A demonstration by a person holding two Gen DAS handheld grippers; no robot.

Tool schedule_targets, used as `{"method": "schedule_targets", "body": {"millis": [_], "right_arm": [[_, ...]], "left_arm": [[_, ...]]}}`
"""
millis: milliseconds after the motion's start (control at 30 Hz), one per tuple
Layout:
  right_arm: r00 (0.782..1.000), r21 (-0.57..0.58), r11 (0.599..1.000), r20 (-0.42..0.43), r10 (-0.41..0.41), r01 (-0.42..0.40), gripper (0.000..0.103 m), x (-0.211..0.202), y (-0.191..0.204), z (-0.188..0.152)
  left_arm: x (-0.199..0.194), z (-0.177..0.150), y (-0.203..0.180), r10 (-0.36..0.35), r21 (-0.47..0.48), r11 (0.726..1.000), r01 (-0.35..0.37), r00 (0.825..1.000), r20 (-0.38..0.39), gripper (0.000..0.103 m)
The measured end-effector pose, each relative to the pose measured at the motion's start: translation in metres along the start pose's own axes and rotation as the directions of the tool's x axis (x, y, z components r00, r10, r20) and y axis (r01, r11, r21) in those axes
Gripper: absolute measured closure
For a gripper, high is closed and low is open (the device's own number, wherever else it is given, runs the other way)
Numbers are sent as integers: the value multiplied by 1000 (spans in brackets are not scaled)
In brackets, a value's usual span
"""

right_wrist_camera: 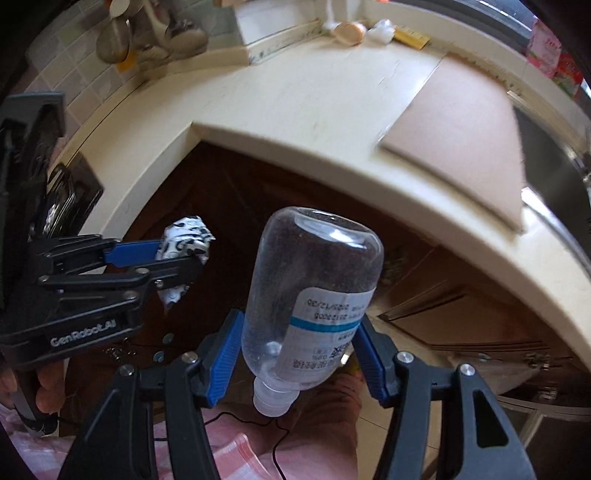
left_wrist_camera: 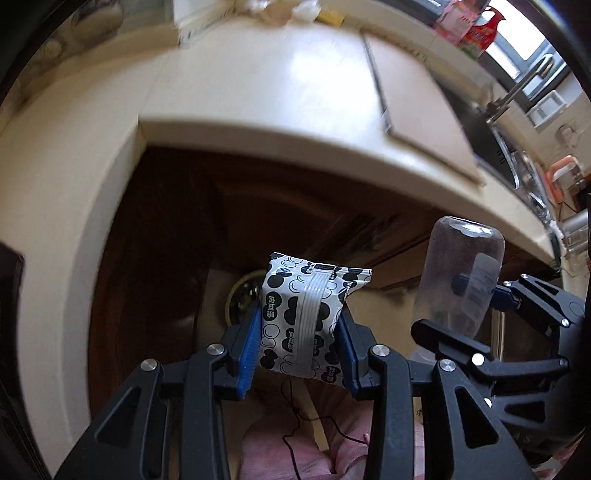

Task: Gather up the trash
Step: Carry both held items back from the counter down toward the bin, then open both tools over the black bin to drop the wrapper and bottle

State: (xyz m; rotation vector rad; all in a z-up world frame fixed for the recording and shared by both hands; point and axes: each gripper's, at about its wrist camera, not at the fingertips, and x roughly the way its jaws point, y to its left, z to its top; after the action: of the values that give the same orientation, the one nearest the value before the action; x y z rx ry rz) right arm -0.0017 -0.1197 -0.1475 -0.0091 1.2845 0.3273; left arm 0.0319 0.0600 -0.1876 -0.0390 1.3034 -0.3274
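Observation:
My left gripper [left_wrist_camera: 300, 334] is shut on a silver snack packet with black spots [left_wrist_camera: 303, 314], held in the air below the counter edge. The packet also shows in the right wrist view [right_wrist_camera: 186, 240], at the tips of the left gripper [right_wrist_camera: 173, 258]. My right gripper [right_wrist_camera: 295, 354] is shut on a clear plastic bottle with a white and blue label [right_wrist_camera: 310, 295], held upside down with its neck toward me. The bottle also shows in the left wrist view [left_wrist_camera: 461, 277], right of the packet, held by the right gripper [left_wrist_camera: 469, 306].
A cream countertop [right_wrist_camera: 314, 96] curves above dark brown cabinet doors [right_wrist_camera: 229, 192]. A tan board [right_wrist_camera: 465, 136] lies on the counter next to a steel sink [left_wrist_camera: 480, 136]. Small scraps [right_wrist_camera: 380, 29] lie at the back wall. A round bin opening [left_wrist_camera: 242, 295] shows below the packet.

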Motion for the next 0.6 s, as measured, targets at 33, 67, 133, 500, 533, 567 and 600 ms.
{"method": "schedule_targets", "body": {"millis": [33,67,133,500,533,567,600], "right_arm": [[1000,-2,1000,-4,16,-16,44,10,0,-4],[999,-4,1000,-9,31,-31,44,23,0,-9],[999,-14,999,-24,43,-43,44,52,0,-19],[998,-65,997,-58,38,-42,44,236,-26,-48],[997,-68,997,-64,36,-40,44,250,-30,-51],[997,-74,997,-63,32,-37,44,266,-32,-54],[998,-80,996,-57,29,-34,44,276,-33,-56]], "left_arm": [[12,-5,4,10,-6,1000,-10,1000,-13,67],[24,-11,8,17,-11,1000,-18,1000,-26,67],[53,-21,16,33,-26,999,-34,998,-57,67],[214,-47,67,31,-89,995,-46,986,-162,66],[225,-47,69,34,-88,995,-49,986,-166,65],[238,-47,73,43,-86,995,-59,985,-170,61],[248,-46,75,50,-85,994,-66,984,-173,56]]}}
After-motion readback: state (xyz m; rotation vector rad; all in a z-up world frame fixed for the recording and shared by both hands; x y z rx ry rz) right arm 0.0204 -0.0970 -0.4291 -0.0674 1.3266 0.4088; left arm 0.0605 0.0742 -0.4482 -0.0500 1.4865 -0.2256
